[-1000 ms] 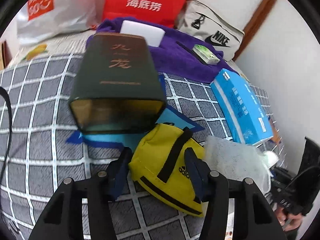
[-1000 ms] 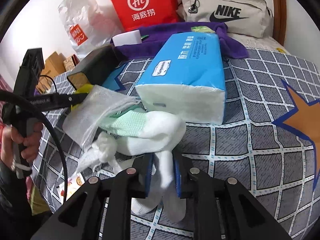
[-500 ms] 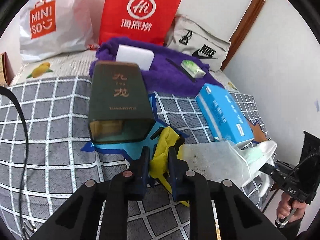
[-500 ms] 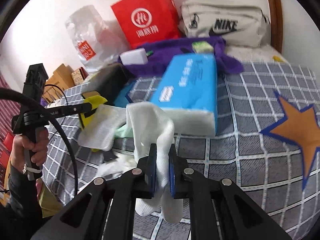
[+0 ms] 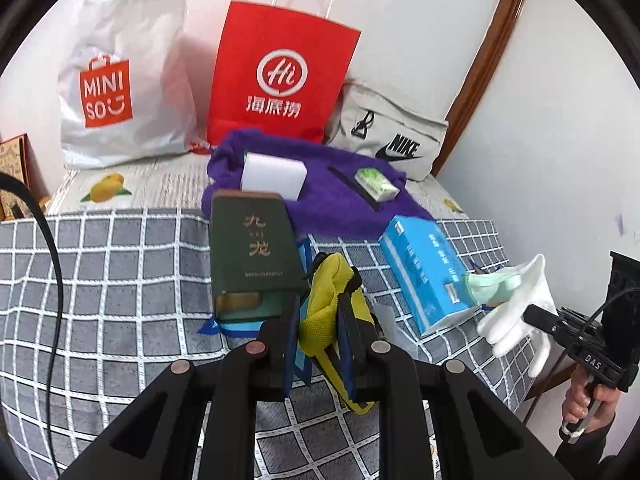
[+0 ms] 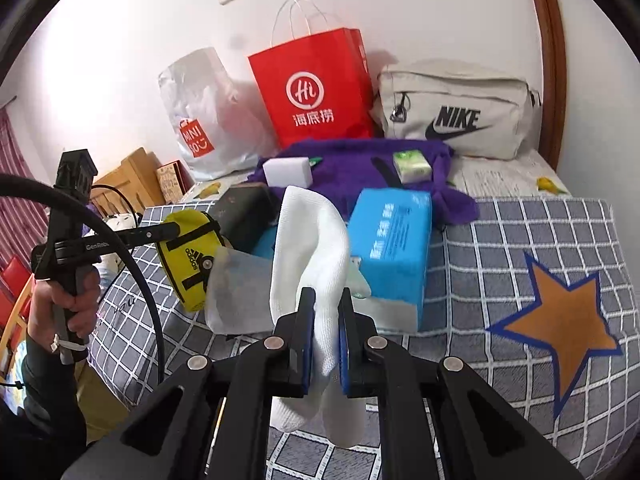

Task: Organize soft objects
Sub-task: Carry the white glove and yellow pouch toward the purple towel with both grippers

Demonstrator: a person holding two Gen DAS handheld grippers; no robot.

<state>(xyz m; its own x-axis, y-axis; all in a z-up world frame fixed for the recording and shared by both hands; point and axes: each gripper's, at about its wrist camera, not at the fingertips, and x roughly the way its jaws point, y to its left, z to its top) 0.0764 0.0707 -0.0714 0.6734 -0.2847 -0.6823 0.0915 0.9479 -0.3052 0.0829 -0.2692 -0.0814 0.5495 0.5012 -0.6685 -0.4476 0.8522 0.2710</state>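
I am lifting both items clear of the bed (image 6: pixel 520 240): left gripper (image 5: pixel 318 320) clamped on the yellow pouch (image 5: pixel 328 300), right gripper (image 6: pixel 325 320) clamped on the white sock (image 6: pixel 312 248), each hanging between its gripper's fingers; keeping the grips firm.

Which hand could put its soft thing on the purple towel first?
Probably the right. The right gripper already holds the white socks lifted clear, and the purple towel lies straight ahead, past the blue tissue pack.

Yellow Adidas pouch (image 5: pixel 326 304) with black strap, scrunched and hanging clear above the checked bed cover (image 5: pixel 120 280). White sock (image 6: pixel 312 256) draped limp, folded over itself, a pale green sock (image 5: pixel 494 282) dangling alongside it.
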